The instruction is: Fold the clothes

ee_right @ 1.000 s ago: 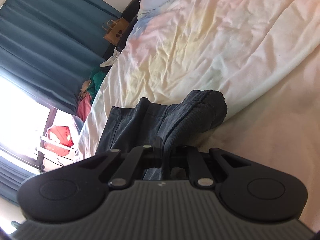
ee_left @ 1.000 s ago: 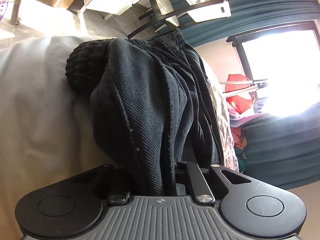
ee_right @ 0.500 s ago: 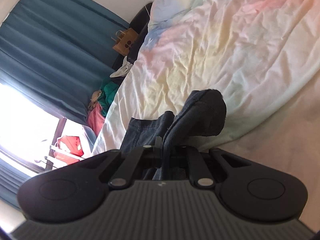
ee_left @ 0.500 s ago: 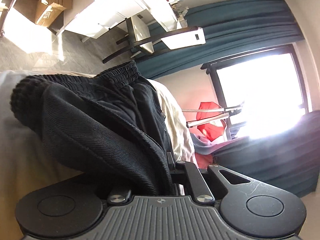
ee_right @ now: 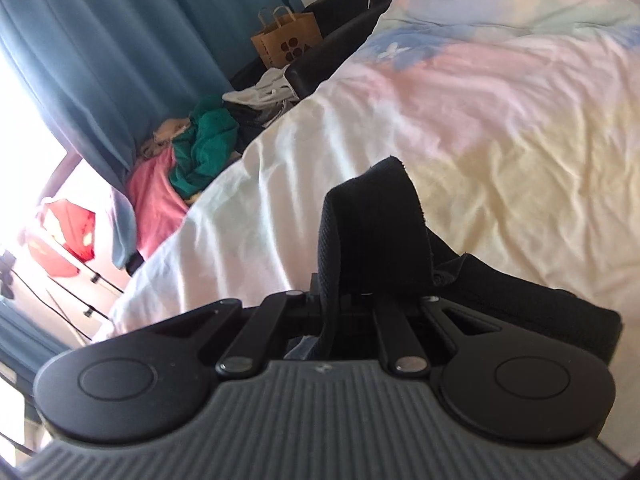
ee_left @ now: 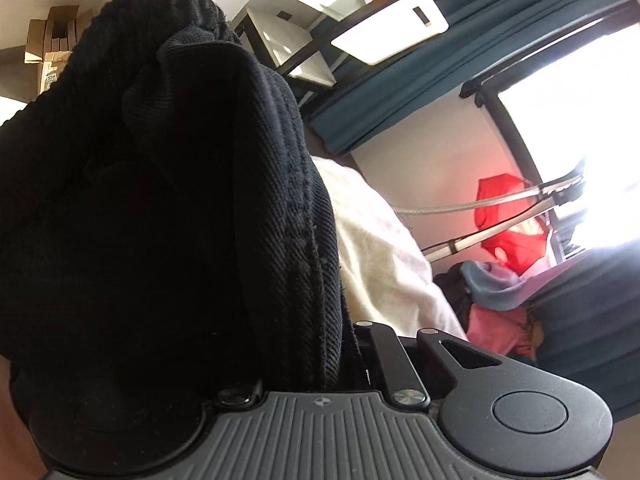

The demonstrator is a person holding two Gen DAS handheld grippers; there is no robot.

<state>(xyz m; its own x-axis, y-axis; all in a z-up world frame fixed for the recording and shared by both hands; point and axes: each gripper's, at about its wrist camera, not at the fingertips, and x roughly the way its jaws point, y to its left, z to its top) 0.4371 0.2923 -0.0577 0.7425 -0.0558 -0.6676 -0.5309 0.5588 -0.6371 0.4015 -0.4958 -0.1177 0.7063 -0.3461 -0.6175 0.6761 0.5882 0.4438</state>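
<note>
Both tongs pinch the same dark garment, lifted above the bed

Left wrist view: the left tongs are pressed together on a thick bunch of the black garment, which rises straight ahead of them and fills the left of the view, hiding the near finger; the white bedding lies just beyond on the right, with a red cloth on a drying rack by the bright window. Right wrist view: the right tongs are closed on a folded edge of the garment, whose remainder trails off to the right, near the duvet. Clothes pile and paper bag sit well apart past the bed's far edge; nothing seems to block laying it down, though the long axis is hard to judge
</note>
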